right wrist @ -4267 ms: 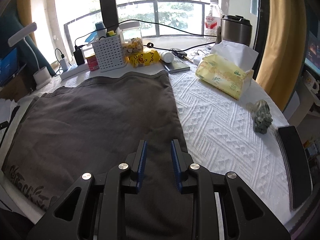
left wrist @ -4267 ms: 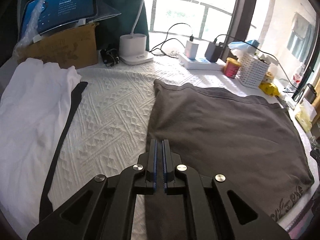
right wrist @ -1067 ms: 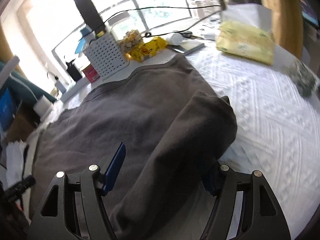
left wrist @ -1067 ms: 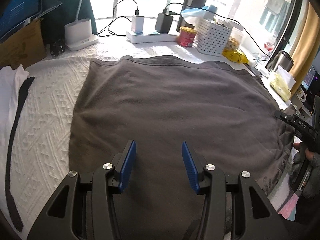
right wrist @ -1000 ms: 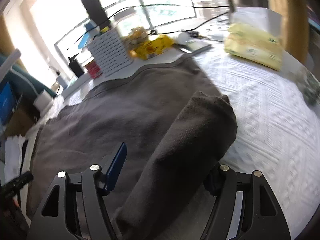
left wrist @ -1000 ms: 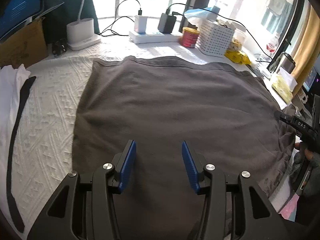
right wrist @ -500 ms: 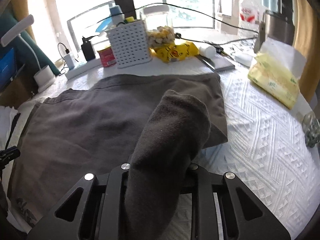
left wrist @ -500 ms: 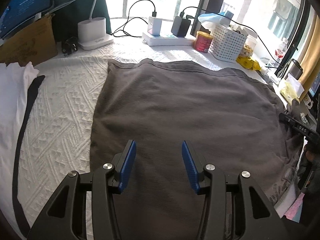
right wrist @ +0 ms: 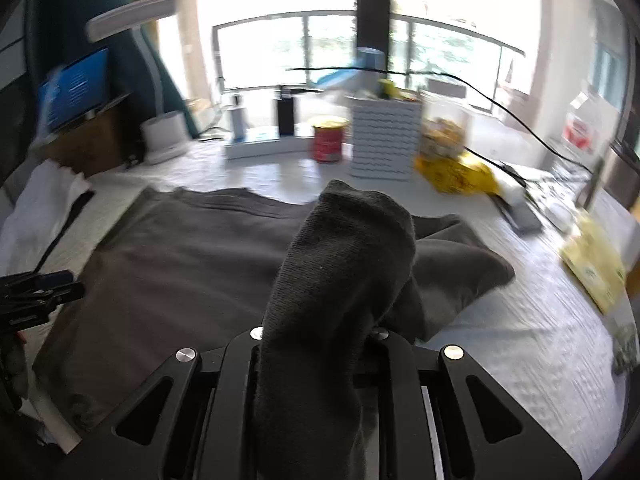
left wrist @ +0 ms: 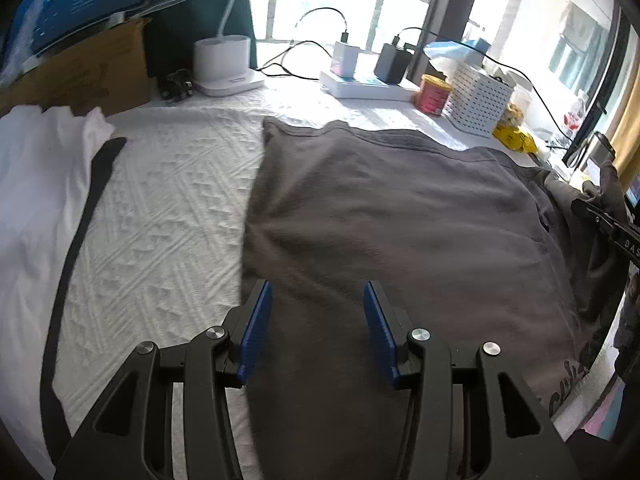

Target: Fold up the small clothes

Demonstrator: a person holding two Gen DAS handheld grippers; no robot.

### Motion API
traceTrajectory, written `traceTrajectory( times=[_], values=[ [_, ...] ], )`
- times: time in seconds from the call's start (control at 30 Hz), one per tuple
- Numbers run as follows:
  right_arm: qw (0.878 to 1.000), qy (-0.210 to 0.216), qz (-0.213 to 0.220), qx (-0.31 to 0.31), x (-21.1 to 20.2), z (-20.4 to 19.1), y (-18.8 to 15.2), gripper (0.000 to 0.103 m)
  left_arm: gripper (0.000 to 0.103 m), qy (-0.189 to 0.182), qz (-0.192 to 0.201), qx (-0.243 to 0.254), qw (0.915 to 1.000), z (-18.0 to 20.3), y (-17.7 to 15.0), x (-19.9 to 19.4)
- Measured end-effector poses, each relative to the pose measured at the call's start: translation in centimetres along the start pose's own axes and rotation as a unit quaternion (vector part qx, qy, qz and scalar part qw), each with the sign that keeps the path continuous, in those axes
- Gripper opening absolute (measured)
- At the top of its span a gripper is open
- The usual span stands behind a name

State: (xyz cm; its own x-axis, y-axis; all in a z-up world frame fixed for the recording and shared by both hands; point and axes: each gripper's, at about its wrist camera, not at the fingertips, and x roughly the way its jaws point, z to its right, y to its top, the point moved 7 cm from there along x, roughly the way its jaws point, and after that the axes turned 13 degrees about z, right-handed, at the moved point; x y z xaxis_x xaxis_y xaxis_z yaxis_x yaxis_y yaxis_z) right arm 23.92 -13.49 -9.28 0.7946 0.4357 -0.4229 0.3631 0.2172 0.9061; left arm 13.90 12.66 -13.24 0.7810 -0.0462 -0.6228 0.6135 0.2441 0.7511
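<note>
My right hand-held gripper [right wrist: 316, 336] clamps one grey garment [left wrist: 400, 216], lifting its edge; my left hand-held gripper [left wrist: 316, 320] hangs wide apart, empty, above it.

dark grey garment [left wrist: 392, 216] lies mostly flat on the white textured bedspread [left wrist: 168, 216], printed hem at the near edge. its right side is lifted, bunched and draped toward the middle [right wrist: 344, 264].
</note>
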Motion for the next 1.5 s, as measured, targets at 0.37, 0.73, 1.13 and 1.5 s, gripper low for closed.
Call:
traceTrajectory(
  times=[0.37,0.73,1.13,1.5],
  values=[
    [0.996,0.079,0.000,-0.037,1.0,-8.4,-0.1,0.016,0.047,0.015,0.012,-0.020,0.9996,-2.8,-0.6,-1.3],
    [0.985,0.146,-0.038,-0.087,2.2,-16.1,-2.9,0.016,0.047,0.025,0.024,-0.035,0.9988,-4.9,-1.1,-2.4],
    [0.955,0.242,-0.090,-0.145,0.1,-23.7,-6.3,0.047,0.047,0.060,0.035,-0.037,0.9969,-8.3,-1.5,-3.9],
    [0.947,0.283,-0.049,-0.146,-3.9,-24.8,-5.1,0.047,0.047,0.069,0.063,-0.002,0.9956,-7.7,0.7,-5.0]
  ],
)
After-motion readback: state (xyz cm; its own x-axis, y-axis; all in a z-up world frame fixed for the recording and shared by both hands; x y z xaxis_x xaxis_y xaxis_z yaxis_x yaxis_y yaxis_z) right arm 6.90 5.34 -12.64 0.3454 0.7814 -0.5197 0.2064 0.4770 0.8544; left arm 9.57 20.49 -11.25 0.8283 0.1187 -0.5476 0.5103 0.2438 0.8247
